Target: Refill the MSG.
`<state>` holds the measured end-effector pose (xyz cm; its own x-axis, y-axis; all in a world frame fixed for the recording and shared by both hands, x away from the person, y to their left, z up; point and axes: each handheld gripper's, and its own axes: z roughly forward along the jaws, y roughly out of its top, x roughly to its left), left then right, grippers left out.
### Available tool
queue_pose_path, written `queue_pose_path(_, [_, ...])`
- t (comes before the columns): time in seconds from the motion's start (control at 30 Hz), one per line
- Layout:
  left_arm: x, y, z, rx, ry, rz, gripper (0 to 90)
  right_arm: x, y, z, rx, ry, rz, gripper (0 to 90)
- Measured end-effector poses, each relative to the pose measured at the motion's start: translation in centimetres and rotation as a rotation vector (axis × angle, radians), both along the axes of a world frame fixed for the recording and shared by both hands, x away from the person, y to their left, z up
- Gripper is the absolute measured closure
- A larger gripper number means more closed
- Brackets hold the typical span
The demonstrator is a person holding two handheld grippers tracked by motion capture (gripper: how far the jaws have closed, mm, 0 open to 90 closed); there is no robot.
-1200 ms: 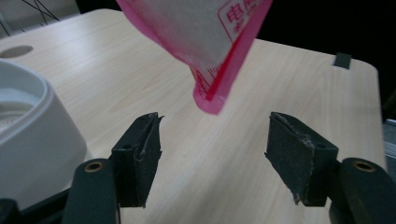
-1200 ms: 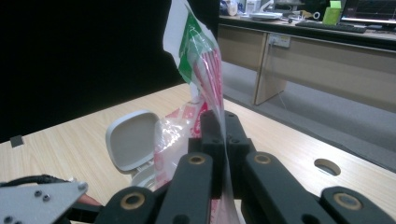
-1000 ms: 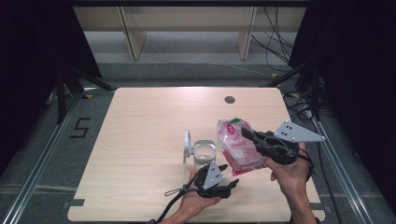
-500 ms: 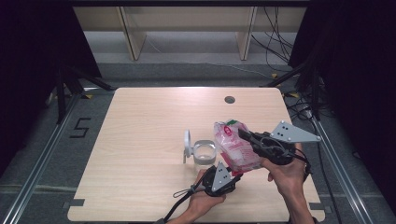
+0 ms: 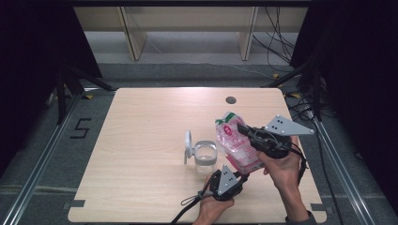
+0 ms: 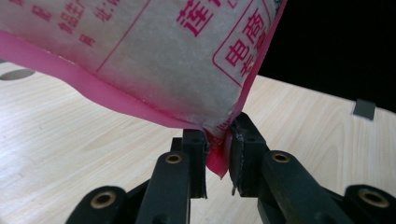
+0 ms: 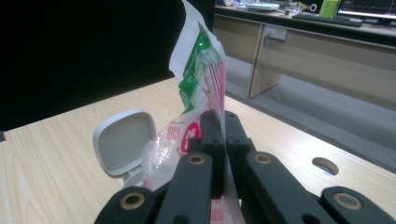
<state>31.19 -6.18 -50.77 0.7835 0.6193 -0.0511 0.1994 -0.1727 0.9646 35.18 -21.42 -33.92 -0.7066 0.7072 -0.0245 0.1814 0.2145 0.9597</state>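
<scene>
1. The bag (image 5: 237, 147) sat right of centre in the high view, held off the counter (image 5: 141, 122), top edge tilted toward the frame's upper left, next to the jar (image 5: 205, 157).
2. Bag read as a thin plastic film pouch with pink edging and red print, white granular fill inside. Judged soft and floppy, light to moderate weight, film likely slippery. It would sag wherever unsupported.
3. Right gripper (image 7: 223, 140) was clamped together on the upper film, near the torn green-and-white top, with the film pinched flat between the jaws.
4. Left gripper (image 6: 218, 154) had just been closing and its jaws pinched the bag's lower pink corner seam.
5. Best hold points, by my read: the sealed seams and corners, since those are flat, stiffer and free of fill. Grabbing the bulging middle would risk slip or squeezing contents out the open top.
6. The jar was clear, upright on the counter, just left of the bag in the high view. Its grey hinged lid (image 5: 188, 143) stood open on the left side. It looked empty or near-empty, though I couldn't tell for sure.
7. With the bag's top torn open, tilting would likely spill the fill.
</scene>
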Motion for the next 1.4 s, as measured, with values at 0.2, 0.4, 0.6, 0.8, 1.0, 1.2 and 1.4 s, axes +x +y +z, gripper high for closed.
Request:
queue_pose_path(0.2, [0.1, 0.0, 0.2, -0.034, 0.016, 0.042, 77.6, 1.0, 0.9, 0.1, 0.001, -0.009, 0.0, 90.0])
queue_pose_path(0.4, [0.3, 0.2, 0.2, -0.063, 0.027, 0.052, 77.7, 1.7, 2.0, 0.2, -0.006, 0.005, 0.004, 90.0])
queue_pose_path(0.6, [0.3, -0.2, 0.1, -0.098, 0.036, 0.051, 77.7, 2.3, 2.7, 0.0, -0.016, 0.009, 0.01, 90.0])
queue_pose_path(0.8, [0.3, -0.4, 0.0, -0.092, 0.021, 0.051, 77.8, 2.6, 3.1, -0.4, 0.002, 0.023, -0.002, 90.0])
queue_pose_path(1.0, [0.2, -0.7, -0.2, -0.12, 0.023, 0.047, 77.9, 2.6, 3.6, -0.7, 0.004, 0.065, 0.007, 90.0])
queue_pose_path(1.2, [0.3, -0.5, -0.2, -0.081, 0.02, 0.048, 77.9, 3.0, 3.9, -1.0, 0.0, 0.058, 0.012, 90.0])
queue_pose_path(1.4, [0.4, -0.5, -0.3, -0.101, 0.015, 0.037, 77.9, 3.2, 4.2, -1.1, -0.004, 0.065, 0.021, 90.0])
